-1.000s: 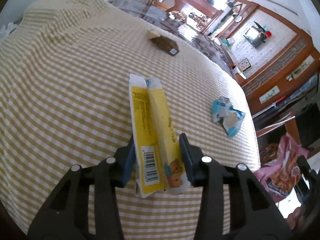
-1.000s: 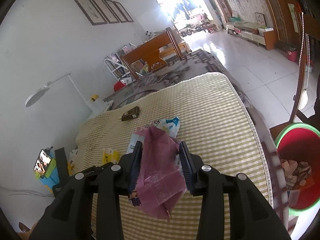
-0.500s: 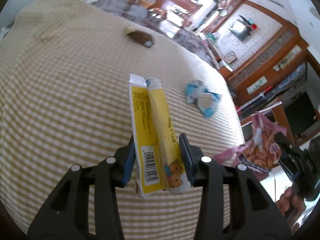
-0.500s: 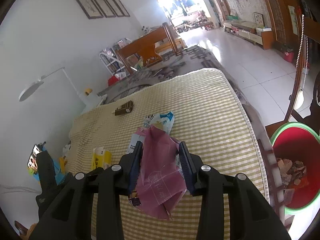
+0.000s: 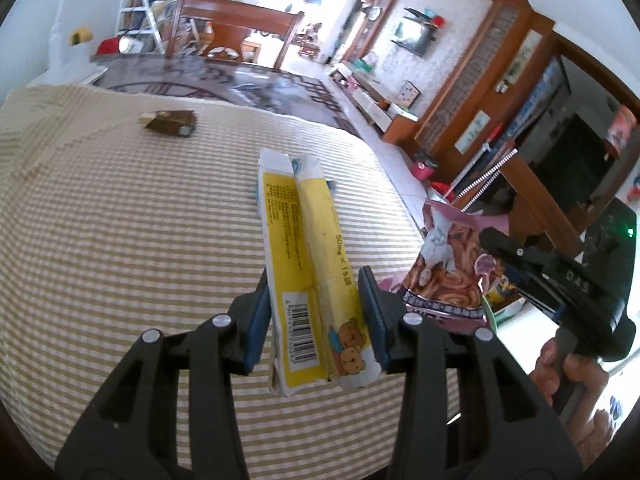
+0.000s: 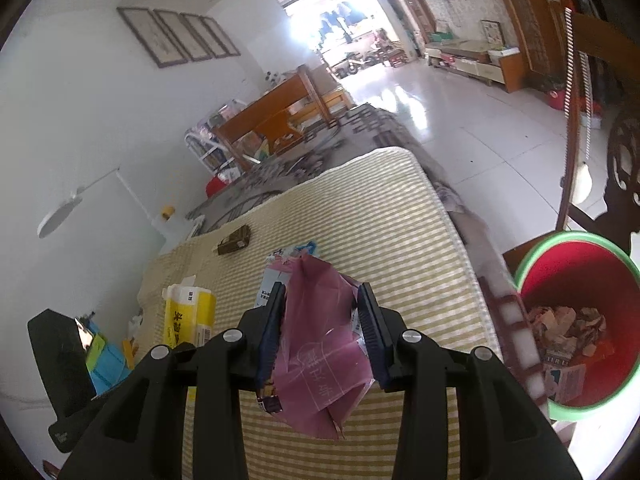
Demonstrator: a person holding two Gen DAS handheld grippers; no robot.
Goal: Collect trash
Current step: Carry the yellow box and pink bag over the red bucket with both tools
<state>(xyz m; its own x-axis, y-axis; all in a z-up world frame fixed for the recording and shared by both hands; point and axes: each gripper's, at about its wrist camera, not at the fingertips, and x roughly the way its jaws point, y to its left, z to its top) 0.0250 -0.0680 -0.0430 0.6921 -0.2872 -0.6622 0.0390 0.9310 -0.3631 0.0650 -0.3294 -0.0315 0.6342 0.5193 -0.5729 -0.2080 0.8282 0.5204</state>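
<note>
My left claw point(image 5: 316, 316): clenched on yellow carton point(image 5: 310, 276), held above checked table point(image 5: 120, 240). My right claw point(image 6: 320, 328): clenched on pink wrapper point(image 6: 320, 344), held over table near its right edge. Red bin point(image 6: 576, 320): beside table's right edge, scraps inside. Brown packet point(image 5: 170, 123): near far edge. Blue-white wrapper point(image 6: 298, 250): mid-table, behind pink wrapper.
</note>
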